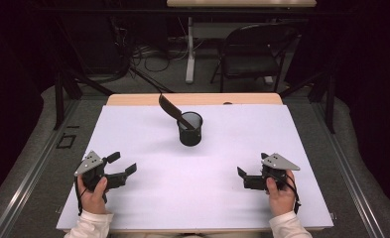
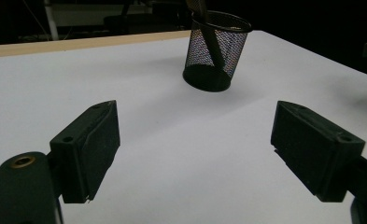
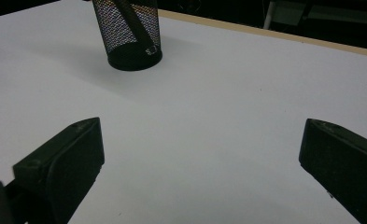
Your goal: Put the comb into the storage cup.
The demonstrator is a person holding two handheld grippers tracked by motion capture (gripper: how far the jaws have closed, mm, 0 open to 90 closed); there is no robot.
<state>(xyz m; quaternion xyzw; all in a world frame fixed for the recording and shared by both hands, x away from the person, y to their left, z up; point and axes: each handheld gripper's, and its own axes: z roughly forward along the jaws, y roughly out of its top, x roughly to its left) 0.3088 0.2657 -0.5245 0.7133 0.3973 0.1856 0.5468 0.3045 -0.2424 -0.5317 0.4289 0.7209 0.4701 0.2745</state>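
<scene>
Left fingers (image 1: pixel 122 164): apart, empty, resting low over the desk (image 1: pixel 148 198). Right fingers (image 1: pixel 241 176): apart, empty, likewise.

Mesh cup (image 1: pixel 190 129): I see it upright mid-desk, ahead and between both hands, about equally far from each.

Dark tool (image 1: pixel 171 108): stands in the cup, long axis leaning back-left.

Open desk all round; far edge close behind the cup.

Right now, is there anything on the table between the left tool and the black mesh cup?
Nothing. In the high view, only bare white table lies between the left tool and the black mesh cup; the left gripper view agrees.
</scene>
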